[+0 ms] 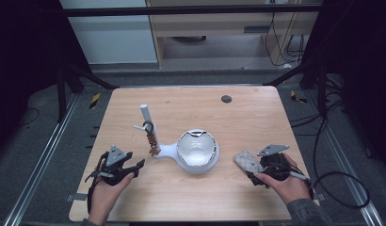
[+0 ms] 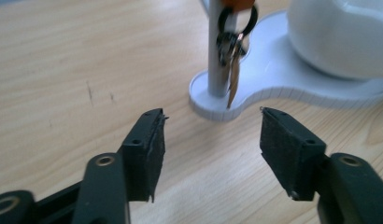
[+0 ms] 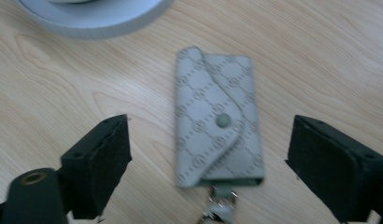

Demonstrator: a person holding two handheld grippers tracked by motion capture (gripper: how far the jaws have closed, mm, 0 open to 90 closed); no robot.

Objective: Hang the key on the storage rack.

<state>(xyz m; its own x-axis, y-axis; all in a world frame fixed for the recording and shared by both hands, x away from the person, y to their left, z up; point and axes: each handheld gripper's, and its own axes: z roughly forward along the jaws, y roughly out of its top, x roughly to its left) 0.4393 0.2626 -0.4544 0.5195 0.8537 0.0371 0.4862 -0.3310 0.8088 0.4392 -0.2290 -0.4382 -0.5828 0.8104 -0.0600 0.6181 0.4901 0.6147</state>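
On the wooden table [image 1: 247,117] the right gripper [image 1: 255,172] sits at the near right, its jaws wide apart with a pale grey patterned key pouch [image 1: 247,161] lying flat on the wood between them; in the right gripper view the key pouch [image 3: 218,119] lies lengthwise along the gap, snap button facing up and a small metal clasp at its near end, and neither pad touches it. The left gripper [image 1: 134,170] is at the near left, held in the person's left hand [image 1: 105,190], jaws partly open with nothing between them. In the left gripper view its pads stand apart over bare wood, aimed towards a white stand [image 2: 255,93] whose upright post carries a bunch of keys [image 2: 232,51] on a dark ring, one brass-coloured key hanging down close against the post. The stand's flat base runs on under a white bowl [image 1: 197,149] near the middle of the table, between the two grippers. The key pouch lies just right of that bowl, apart from the base
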